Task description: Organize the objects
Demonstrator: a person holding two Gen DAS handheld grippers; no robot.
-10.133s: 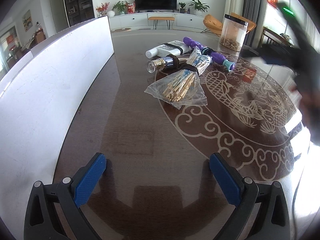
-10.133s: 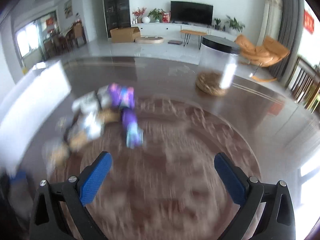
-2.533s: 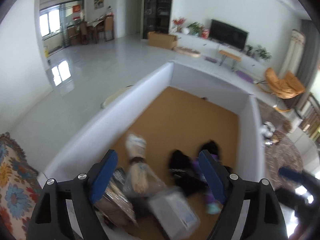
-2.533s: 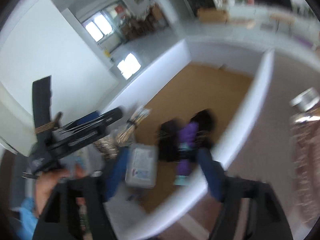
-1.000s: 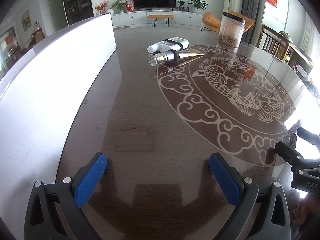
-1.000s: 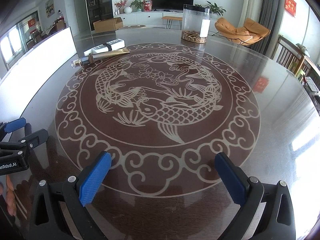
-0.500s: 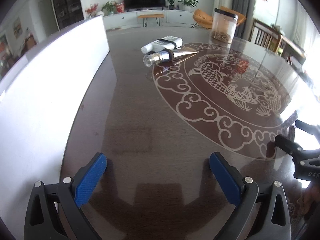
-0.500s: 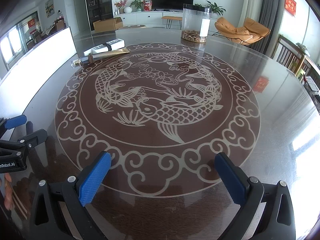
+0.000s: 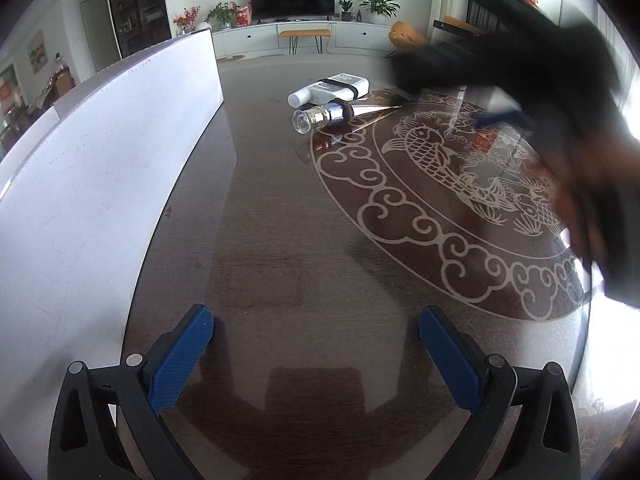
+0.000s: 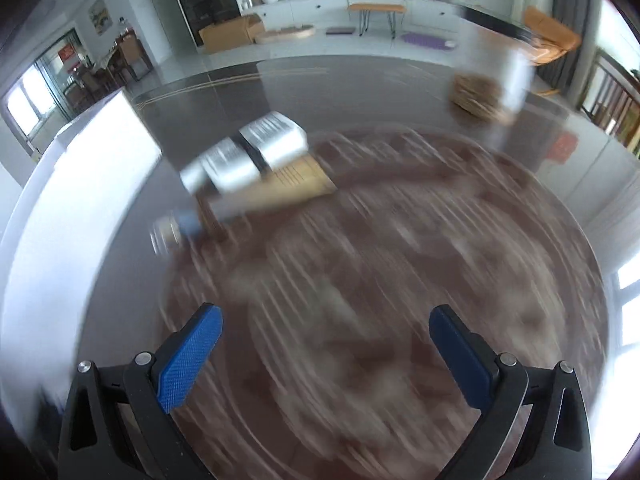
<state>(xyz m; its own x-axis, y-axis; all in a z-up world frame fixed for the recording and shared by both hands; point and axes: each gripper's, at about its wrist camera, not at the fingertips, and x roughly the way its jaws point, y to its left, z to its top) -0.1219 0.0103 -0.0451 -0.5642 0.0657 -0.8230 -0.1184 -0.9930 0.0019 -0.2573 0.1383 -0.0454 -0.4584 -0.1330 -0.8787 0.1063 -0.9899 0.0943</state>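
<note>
Left wrist view: left gripper [image 9: 316, 350] spread wide, blue pads [image 9: 180, 362] apart, nothing between them, low over dark glossy table [image 9: 288, 248]. White box wall [image 9: 100, 152] along the left side. Well ahead, white tube [image 9: 328, 90] with a black band lying flat, and just beside it, nearer, gold tube [image 9: 336, 114] with a clear cap, at the rim of the fish medallion [image 9: 452, 176]. Upper right, blurred dark shape of the other tool and a hand [image 9: 580, 168].

Right wrist view, heavily blurred: right gripper [image 10: 326, 354] also parted and empty above the medallion. Ahead and left, white tube [image 10: 248, 152] touching gold tube [image 10: 280, 192]; box wall [image 10: 80, 184] at far left. Clear jar [image 10: 496, 80] far right, smeared, contents unreadable.
</note>
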